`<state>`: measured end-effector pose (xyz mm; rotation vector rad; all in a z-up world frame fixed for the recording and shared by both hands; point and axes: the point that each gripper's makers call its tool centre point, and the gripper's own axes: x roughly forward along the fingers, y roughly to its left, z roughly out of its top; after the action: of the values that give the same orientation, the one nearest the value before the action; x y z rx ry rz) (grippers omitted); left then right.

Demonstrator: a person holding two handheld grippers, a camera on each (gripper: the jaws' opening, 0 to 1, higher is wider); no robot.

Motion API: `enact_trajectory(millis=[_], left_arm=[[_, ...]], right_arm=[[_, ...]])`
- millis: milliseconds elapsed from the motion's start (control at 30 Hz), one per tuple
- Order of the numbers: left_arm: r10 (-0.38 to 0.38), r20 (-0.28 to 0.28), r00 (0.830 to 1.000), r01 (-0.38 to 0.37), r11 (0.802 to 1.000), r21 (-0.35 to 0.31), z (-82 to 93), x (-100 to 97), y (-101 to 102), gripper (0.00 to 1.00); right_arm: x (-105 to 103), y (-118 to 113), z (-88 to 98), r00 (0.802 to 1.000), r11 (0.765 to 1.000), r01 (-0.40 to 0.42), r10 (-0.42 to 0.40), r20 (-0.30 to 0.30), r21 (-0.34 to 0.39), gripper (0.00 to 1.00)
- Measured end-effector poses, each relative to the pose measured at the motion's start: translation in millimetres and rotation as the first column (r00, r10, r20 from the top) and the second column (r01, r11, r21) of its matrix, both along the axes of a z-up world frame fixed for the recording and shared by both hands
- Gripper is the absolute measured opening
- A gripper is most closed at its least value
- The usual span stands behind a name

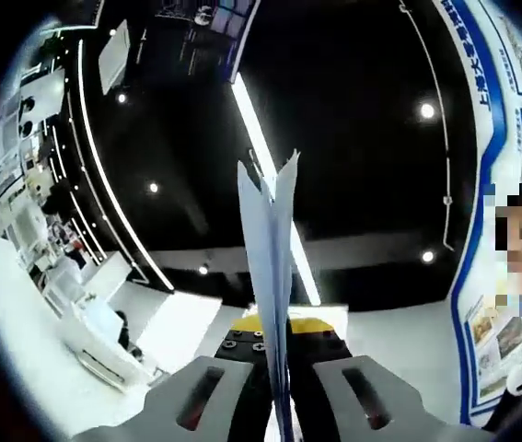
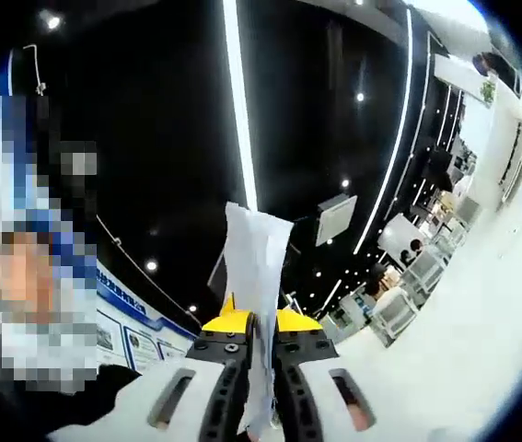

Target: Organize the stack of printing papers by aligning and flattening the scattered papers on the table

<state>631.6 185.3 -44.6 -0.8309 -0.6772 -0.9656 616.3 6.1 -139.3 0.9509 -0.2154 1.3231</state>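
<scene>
In the left gripper view, a thin stack of white printing papers [image 1: 274, 249] stands edge-on between the jaws, rising toward a dark ceiling. My left gripper [image 1: 279, 364] is shut on that stack. The top corners of the sheets splay apart slightly. In the right gripper view, the papers [image 2: 255, 276] again rise edge-on from between the jaws, the upper edge bent over a little. My right gripper [image 2: 256, 354] is shut on them. Both cameras point upward, and the table is hidden from them.
A black ceiling with a long light strip [image 1: 261, 138] and small spotlights spreads overhead. Blue-and-white wall posters [image 1: 491, 313] stand at the right of the left gripper view. White furniture and counters [image 2: 408, 285] line the right of the right gripper view. A person is close by.
</scene>
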Motion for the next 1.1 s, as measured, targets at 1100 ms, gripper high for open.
enact_trajectory(millis=[1100], left_arm=[[-0.026, -0.022, 0.999, 0.034, 0.811, 0.585, -116.5, -8.1, -20.2, 0.19]], right_arm=[[24.5, -61.5, -29.7, 0.965, 0.813, 0.239, -0.141, 0.219, -0.53, 0.0]])
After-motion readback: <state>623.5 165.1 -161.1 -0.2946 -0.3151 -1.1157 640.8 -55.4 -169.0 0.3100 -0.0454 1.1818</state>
